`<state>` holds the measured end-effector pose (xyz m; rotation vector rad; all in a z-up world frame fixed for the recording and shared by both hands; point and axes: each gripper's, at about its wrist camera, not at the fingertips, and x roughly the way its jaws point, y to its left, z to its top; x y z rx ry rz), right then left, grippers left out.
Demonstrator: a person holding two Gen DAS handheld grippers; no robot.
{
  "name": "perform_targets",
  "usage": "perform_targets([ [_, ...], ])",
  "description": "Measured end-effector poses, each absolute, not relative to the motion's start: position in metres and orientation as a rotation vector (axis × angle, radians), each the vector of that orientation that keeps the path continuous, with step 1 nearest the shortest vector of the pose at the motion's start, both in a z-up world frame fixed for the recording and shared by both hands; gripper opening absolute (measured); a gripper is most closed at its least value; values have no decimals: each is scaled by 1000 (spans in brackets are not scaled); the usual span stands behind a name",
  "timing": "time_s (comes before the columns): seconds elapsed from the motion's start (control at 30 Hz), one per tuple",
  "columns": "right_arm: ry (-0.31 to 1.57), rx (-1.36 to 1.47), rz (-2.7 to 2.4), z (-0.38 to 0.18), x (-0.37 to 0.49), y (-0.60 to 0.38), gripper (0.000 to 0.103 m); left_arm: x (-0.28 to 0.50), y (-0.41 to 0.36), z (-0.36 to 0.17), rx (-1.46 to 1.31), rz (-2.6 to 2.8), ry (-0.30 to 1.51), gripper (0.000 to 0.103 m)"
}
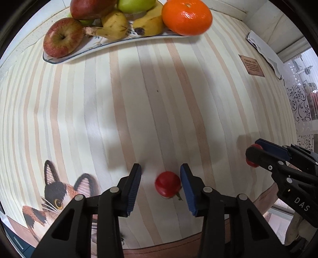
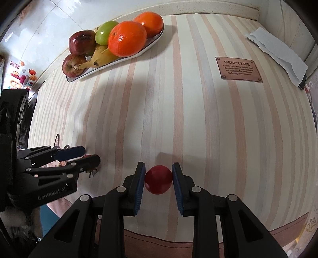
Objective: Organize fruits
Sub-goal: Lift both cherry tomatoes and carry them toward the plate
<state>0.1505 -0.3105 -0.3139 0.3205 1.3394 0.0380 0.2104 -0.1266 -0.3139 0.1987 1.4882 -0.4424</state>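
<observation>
A small red tomato with a green stem [image 1: 168, 184] lies on the striped tablecloth between the fingers of my left gripper [image 1: 161, 185], which is open around it, the right pad touching or nearly touching it. My right gripper [image 2: 158, 179] is shut on a second small red tomato [image 2: 158, 179], which also shows in the left wrist view [image 1: 253, 155] at the right. The left gripper also shows in the right wrist view [image 2: 87, 156] at the left. A white plate [image 2: 153, 42] at the far side holds apples, bananas and oranges.
The plate [image 1: 83, 54] carries a red apple [image 1: 62, 36], bananas [image 1: 119, 25] and an orange [image 1: 186, 16]. A folded white cloth [image 2: 278, 53] lies at the far right. A printed brown label [image 2: 238, 68] and a printed cat [image 1: 55, 190] are part of the tablecloth.
</observation>
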Motion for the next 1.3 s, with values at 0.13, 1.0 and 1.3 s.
perform_targets([
  [0.13,1327,327,41,-311,150,-310,30,219,-112,-312,138,-437,1497,26],
  [1.0,1298,338,52,-308,158,-300,30,200,-80,-298,42,-528,1610,33],
  [1.3,1274,338,70,-303,164,-291,30,210,-66,-275,25,-527,1518,32],
])
